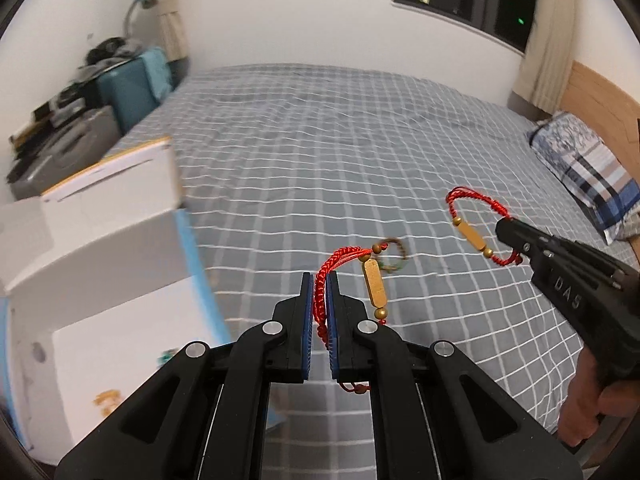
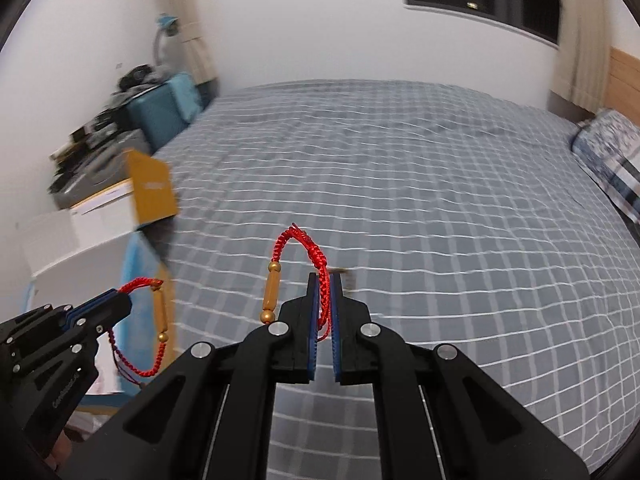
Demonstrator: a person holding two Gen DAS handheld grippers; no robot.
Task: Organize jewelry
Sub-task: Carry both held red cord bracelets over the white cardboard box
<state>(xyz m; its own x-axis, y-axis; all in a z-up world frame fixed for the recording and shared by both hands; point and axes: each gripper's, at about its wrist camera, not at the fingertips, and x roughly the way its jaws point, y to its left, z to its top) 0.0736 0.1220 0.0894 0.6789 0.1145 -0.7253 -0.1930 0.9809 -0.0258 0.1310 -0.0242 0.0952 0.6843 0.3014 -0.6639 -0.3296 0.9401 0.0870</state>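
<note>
Both grippers are up over the bed (image 1: 320,152) with its grey checked sheet, each with its jaws pinching a red braided cord bracelet with a gold tube bead: the left gripper (image 1: 319,284) holds one bracelet (image 1: 334,272), and the right gripper (image 2: 324,284) holds the other bracelet (image 2: 308,252). A third, brownish beaded bracelet (image 1: 394,258) lies on the sheet toward the bed's near edge, and white cardboard boxes (image 1: 100,240) sit at its left edge. The right gripper's black body reads "DA5", while the smaller print on the left one is too blurred to make out.
</note>
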